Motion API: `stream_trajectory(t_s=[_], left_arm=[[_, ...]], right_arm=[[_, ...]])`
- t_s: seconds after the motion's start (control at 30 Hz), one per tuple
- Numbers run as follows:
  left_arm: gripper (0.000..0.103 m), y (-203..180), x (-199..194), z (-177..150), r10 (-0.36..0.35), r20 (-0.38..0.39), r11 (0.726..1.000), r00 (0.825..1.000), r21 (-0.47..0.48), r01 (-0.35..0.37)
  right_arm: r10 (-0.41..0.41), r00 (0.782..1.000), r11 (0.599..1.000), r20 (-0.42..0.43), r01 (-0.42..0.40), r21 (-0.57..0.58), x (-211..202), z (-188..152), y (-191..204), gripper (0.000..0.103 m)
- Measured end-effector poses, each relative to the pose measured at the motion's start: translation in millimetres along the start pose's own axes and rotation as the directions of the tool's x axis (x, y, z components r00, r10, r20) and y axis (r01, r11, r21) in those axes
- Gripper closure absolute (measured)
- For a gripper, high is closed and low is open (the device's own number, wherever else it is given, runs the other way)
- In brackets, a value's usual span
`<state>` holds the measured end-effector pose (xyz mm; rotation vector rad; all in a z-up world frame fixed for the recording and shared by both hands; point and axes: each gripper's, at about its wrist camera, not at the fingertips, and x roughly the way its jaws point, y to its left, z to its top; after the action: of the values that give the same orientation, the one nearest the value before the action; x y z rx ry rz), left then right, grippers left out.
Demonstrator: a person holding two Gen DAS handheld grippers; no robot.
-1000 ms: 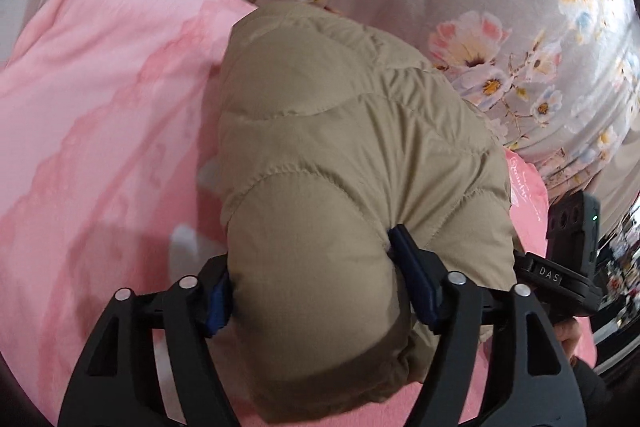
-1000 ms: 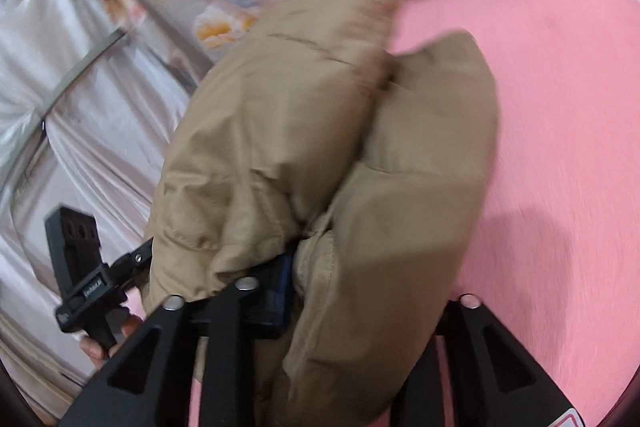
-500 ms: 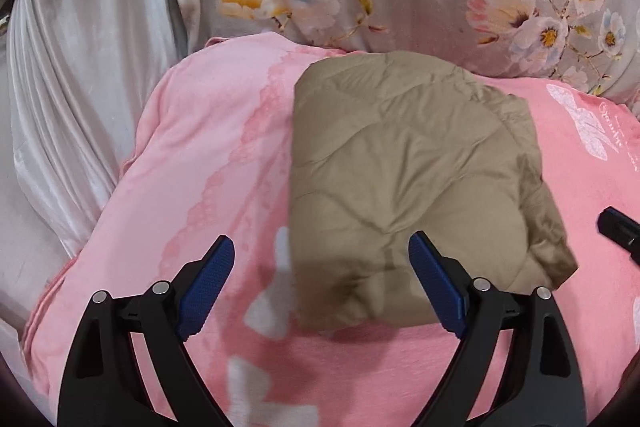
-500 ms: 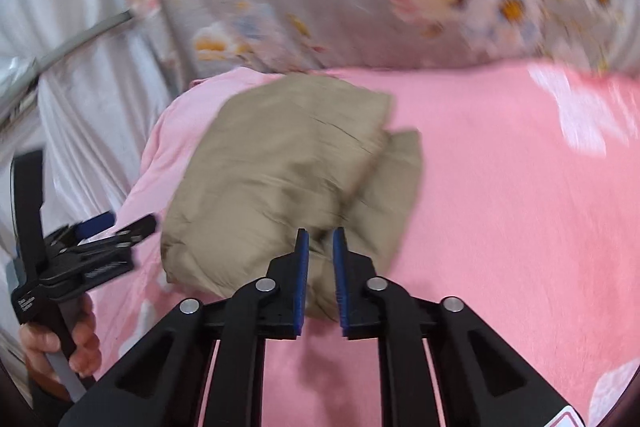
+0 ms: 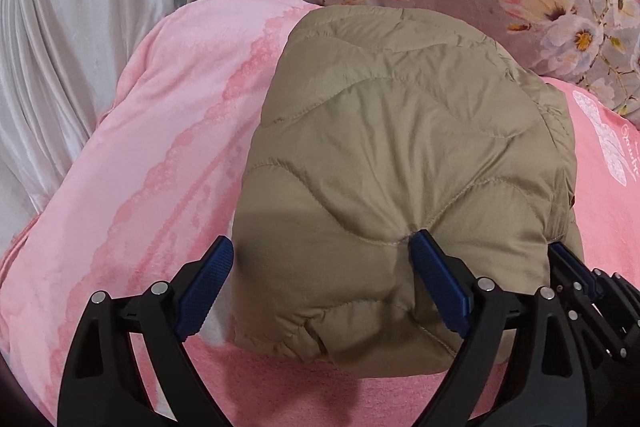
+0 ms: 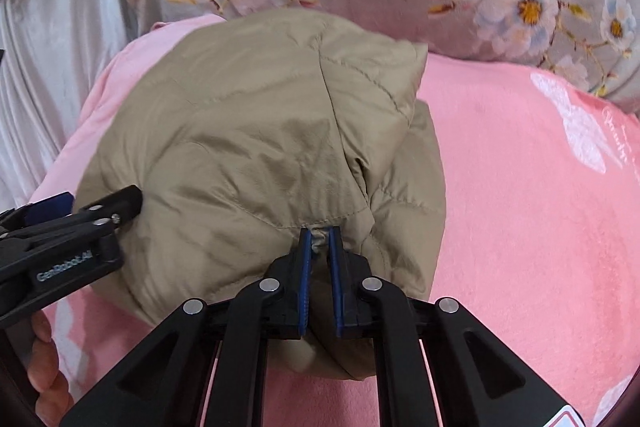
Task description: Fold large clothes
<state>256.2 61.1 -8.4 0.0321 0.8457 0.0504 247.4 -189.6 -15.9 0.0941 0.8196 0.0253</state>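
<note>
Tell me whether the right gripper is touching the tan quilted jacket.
Touching. The right wrist view shows the right gripper with its blue pads nearly closed, pinching a fold of the tan quilted jacket between them.
</note>
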Motion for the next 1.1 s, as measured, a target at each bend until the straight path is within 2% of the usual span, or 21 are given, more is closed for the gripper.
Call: stream_trajectory(t_s=[0.27, 0.57, 0.9, 1.0, 1.1], left_arm=[[0.009, -9, 10, -14, 0.045, 0.043, 0.999, 0.998, 0.023, -0.046], [0.006, -10, 19, -22, 0.053, 0.071, 0.998, 0.996, 0.011, -0.054], [0.005, -18, 21, -33, 0.1, 0.142, 0.994, 0.985, 0.027, -0.104], [0.005, -18, 19, -36, 0.104, 0.158, 0.994, 0.982, 0.026, -0.11], [0.005, -16, 17, -39, 0.089, 0.177, 0.995, 0.98, 0.017, -0.094]], right_arm=[[-0.045, 0.999, 0.999, -0.006, 0.044, -0.011, 20, -13, 2, 0.095], [-0.074, 0.997, 0.997, 0.031, 0.075, -0.033, 26, -22, 6, 0.095], [-0.06, 0.998, 0.998, 0.035, 0.06, -0.014, 28, -24, 5, 0.095], [-0.054, 0.998, 0.998, 0.039, 0.054, 0.019, 27, -25, -1, 0.097], [-0.042, 0.998, 0.993, 0.048, 0.036, 0.114, 25, -27, -21, 0.097]])
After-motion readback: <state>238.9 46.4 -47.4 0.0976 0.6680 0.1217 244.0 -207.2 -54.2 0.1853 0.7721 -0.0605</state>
